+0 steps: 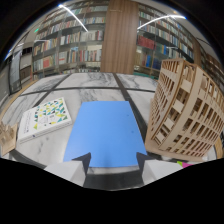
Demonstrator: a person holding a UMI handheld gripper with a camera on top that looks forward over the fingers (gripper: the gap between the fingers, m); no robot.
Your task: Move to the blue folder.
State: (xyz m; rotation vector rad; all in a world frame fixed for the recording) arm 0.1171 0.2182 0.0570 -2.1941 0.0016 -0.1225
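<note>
Two dark gripper point(113, 161) fingers spread apart, nothing held between them, tips over the near edge of a flat blue rectangular folder point(106, 133). Folder lying on a white marble table with dark grey bands point(95, 86), just ahead of the fingers and reaching a little between them. Beside the folder, on one side, a white book with a coloured triangle pattern on the cover point(44, 118). On the other side, near its edge, a light wooden slatted rack point(186, 111), tilted. Beyond the table, tall bookshelves full of books point(70, 47).

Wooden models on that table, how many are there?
2: a large lattice model beside the blue folder, and a small one past the patterned book. Others may be hidden.
</note>
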